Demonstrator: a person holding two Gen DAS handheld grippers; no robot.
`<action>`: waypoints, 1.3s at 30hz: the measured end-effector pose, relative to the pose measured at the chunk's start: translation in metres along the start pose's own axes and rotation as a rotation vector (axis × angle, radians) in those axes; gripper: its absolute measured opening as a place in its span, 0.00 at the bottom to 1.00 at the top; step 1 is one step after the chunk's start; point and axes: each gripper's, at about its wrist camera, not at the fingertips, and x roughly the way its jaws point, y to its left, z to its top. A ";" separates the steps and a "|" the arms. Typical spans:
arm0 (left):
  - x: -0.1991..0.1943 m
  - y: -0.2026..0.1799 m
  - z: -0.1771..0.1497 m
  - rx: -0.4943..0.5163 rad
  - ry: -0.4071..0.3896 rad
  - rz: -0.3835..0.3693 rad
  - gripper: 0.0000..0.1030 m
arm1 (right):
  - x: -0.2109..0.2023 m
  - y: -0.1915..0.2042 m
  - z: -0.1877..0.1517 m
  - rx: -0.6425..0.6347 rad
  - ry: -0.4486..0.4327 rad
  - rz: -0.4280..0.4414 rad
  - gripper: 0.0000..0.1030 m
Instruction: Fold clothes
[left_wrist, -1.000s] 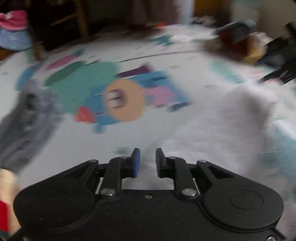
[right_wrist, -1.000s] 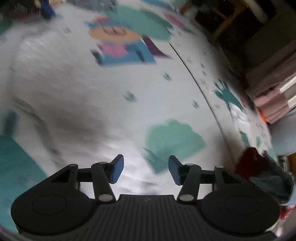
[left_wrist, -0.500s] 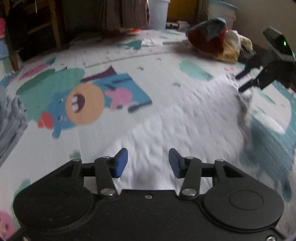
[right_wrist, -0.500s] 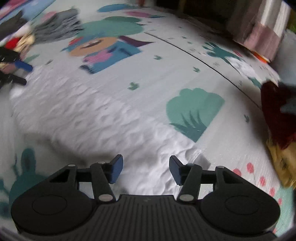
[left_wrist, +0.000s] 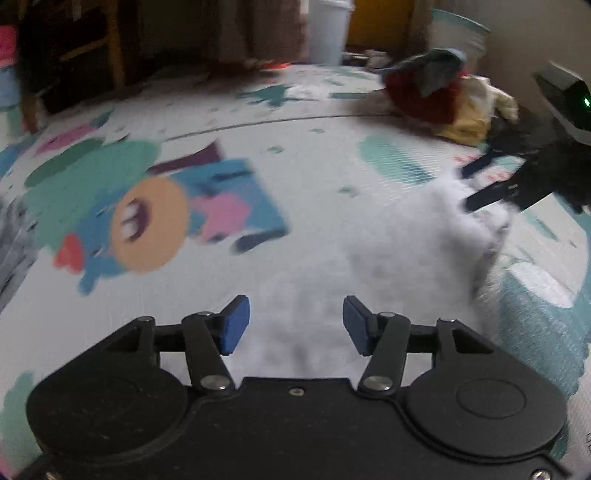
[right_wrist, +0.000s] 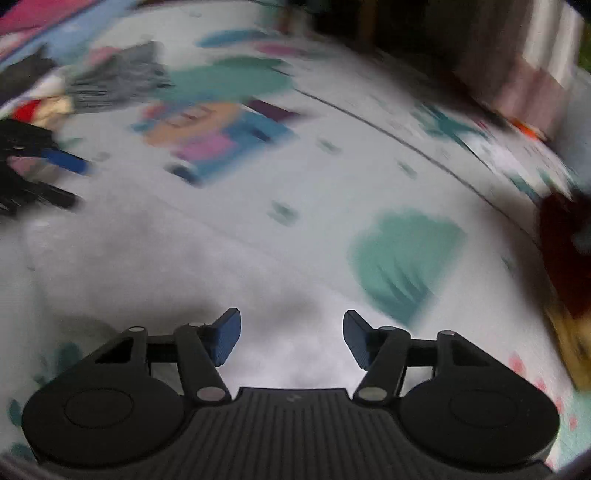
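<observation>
White garment (left_wrist: 399, 258) under both hand-held grippers, left (left_wrist: 295, 325) and right (right_wrist: 291, 339); jaws spread, apparently empty.

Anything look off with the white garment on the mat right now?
The white garment lies rumpled, not flat, on the play mat. Both the left hand-held gripper and the right hand-held gripper are open, holding nothing. Motion blur hides finer detail.

The white garment (left_wrist: 399, 258) is soft, matt cloth with a nubbly, fleecy surface. Under it the play mat (left_wrist: 258, 122) looks like matt foam, finely ribbed and printed with cartoons. The left gripper (left_wrist: 295, 325) is matt black plastic, faintly grainy, with shiny metal pivot pins and blue rubbery pads (left_wrist: 234, 325). At two o'clock lies a clothes pile (left_wrist: 443, 99), limp red and yellow cloth.
</observation>
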 end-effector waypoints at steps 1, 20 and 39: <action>0.007 -0.009 0.003 0.037 -0.006 0.001 0.54 | 0.008 0.010 0.008 -0.030 0.001 0.026 0.60; -0.006 0.041 -0.041 -0.040 0.049 0.098 0.56 | 0.005 -0.052 -0.051 0.129 0.083 -0.026 0.56; -0.053 0.100 -0.080 -0.565 0.019 0.109 0.56 | -0.020 -0.128 -0.119 0.672 0.074 0.023 0.61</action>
